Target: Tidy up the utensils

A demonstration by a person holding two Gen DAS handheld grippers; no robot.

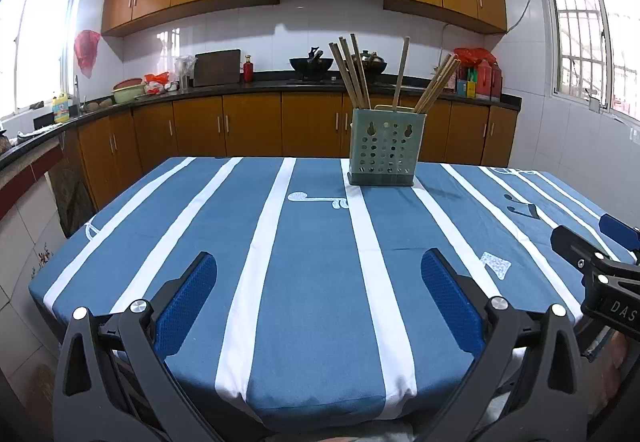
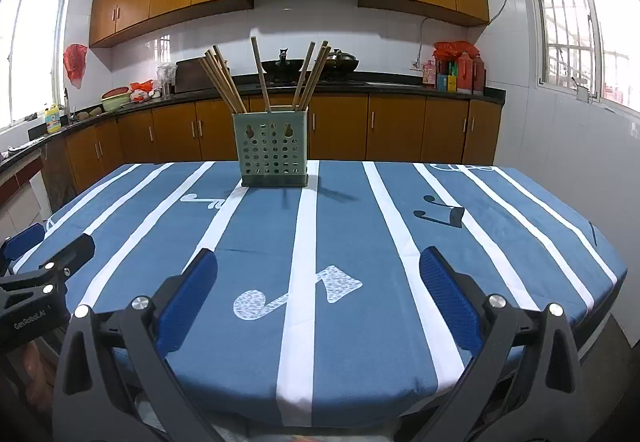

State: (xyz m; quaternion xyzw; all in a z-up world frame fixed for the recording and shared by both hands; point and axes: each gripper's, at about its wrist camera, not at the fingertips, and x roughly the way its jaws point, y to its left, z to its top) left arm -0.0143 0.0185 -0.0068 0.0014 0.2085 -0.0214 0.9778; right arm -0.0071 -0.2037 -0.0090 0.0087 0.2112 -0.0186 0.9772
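Guessing chopsticks in the holder are light, stiff, slick; pinch near tops. Both grippers' fingers apart, empty.

Bright daylight from blown-out side windows, sharp focus, strong fisheye bending and dark vignetted corners

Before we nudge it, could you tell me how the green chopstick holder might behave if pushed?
The green holder looks like light perforated plastic. Tall chopsticks leaning outward probably make it top-heavy, so it may tip. The tablecloth might bunch under it.
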